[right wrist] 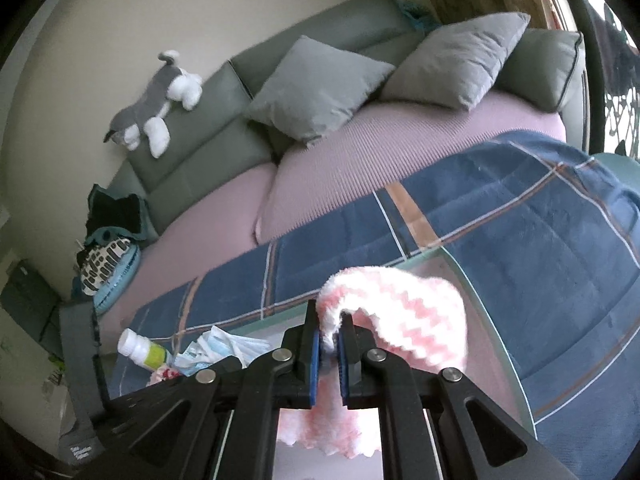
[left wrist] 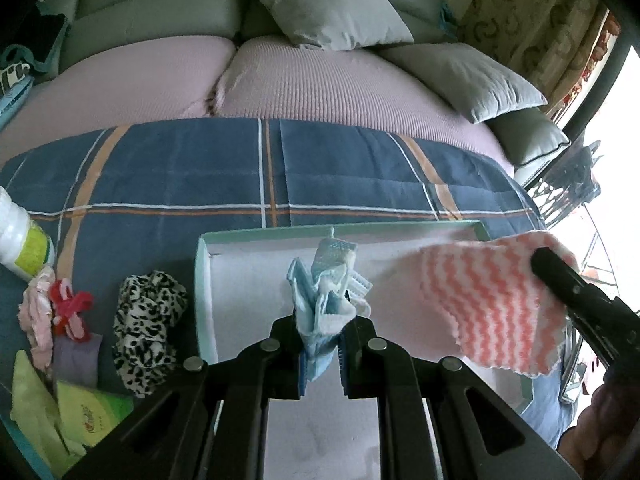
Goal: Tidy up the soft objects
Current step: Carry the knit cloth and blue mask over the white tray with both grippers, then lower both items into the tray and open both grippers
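My left gripper (left wrist: pixel 320 344) is shut on a light blue face mask (left wrist: pixel 316 312) and holds it over a shallow white tray with a mint green rim (left wrist: pixel 202 280). My right gripper (right wrist: pixel 330 354) is shut on a pink and white zigzag cloth (right wrist: pixel 404 320). That cloth (left wrist: pixel 492 304) hangs over the tray's right side in the left wrist view, with the right gripper's black finger (left wrist: pixel 560 280) on it. The tray rests on a blue plaid blanket (left wrist: pixel 180 184).
Left of the tray lie a leopard-print scrunchie (left wrist: pixel 148 320), a red clip (left wrist: pixel 72 308), pink fabric (left wrist: pixel 38 316), a white bottle (left wrist: pixel 24 240) and green packets (left wrist: pixel 88 408). Grey cushions (left wrist: pixel 324 4) sit on the pink sofa seat. A plush dog (right wrist: pixel 156 104) lies on the sofa back.
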The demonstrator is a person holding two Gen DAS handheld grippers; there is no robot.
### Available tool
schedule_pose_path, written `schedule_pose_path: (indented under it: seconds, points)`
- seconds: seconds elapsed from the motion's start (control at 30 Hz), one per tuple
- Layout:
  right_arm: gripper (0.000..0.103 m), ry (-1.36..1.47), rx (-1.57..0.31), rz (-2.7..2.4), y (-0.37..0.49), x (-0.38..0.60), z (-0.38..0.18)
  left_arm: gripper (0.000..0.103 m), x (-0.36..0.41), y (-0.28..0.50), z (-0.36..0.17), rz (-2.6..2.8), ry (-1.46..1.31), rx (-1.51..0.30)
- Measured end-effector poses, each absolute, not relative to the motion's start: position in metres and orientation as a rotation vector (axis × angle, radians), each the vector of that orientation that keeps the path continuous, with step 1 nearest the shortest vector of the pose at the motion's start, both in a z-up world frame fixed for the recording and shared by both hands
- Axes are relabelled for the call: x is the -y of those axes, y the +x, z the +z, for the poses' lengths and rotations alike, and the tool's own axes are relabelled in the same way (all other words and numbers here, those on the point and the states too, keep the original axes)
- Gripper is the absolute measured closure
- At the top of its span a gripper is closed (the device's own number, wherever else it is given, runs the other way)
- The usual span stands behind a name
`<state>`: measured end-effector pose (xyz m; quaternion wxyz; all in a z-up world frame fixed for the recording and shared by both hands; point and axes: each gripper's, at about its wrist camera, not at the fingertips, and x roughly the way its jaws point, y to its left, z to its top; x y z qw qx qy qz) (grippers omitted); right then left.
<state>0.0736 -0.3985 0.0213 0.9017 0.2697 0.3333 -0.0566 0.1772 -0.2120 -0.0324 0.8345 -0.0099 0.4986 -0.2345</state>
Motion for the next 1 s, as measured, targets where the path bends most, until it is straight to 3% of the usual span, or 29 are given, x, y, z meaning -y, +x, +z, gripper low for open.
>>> schedule_pose_path:
  seconds: [0.7,0.8,1.0]
  points:
    - [0.093,0.534,-0.938,-0.165,0.105,0.393,-0.035,0.089,0.216,0.186,-0.06,-0.453,-0.031,-1.11]
    - [0.093,0.534,-0.958,-0.166,0.107,0.393,-0.039,0.082,0.214,0.188,-0.062,-0.444,-0.034,-1.114]
    - [0.092,0.513,-0.963,-0.175,0.108,0.391,-0.036,0.059,0.209,0.191,-0.065,-0.425,-0.046,-1.128]
